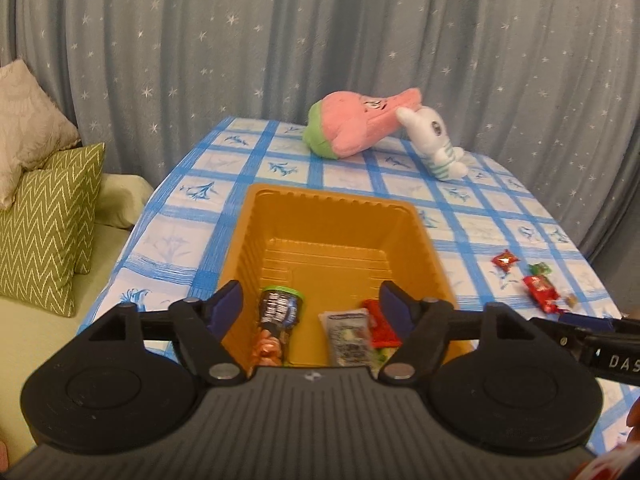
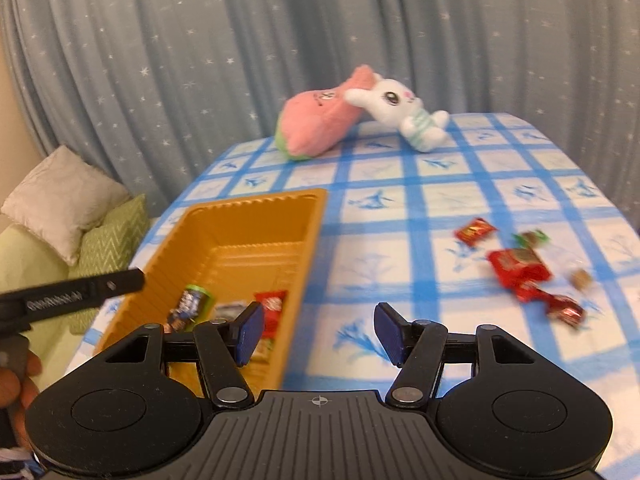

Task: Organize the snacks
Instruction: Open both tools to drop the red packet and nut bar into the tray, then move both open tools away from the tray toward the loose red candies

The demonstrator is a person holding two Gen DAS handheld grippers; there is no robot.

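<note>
An orange plastic tray (image 1: 340,216) (image 2: 256,216) stands on the blue-checked tablecloth. In its near end lie a dark snack can with a green rim (image 1: 280,312) (image 2: 192,304), a grey sachet (image 1: 348,332) and a red packet (image 1: 380,320) (image 2: 274,308). My left gripper (image 1: 312,308) hovers open over the tray's near end, nothing between its pads. My right gripper (image 2: 318,332) is open over bare cloth just right of the tray, holding nothing. Loose red wrapped snacks (image 2: 520,272) (image 1: 540,292) and a small red candy (image 2: 474,230) (image 1: 505,259) lie on the cloth to the right.
A pink-and-green plush (image 1: 352,128) (image 2: 320,124) and a white bunny plush (image 1: 436,144) (image 2: 404,112) lie at the table's far side. Green and beige cushions (image 1: 44,216) rest on a sofa to the left. A starred grey curtain hangs behind.
</note>
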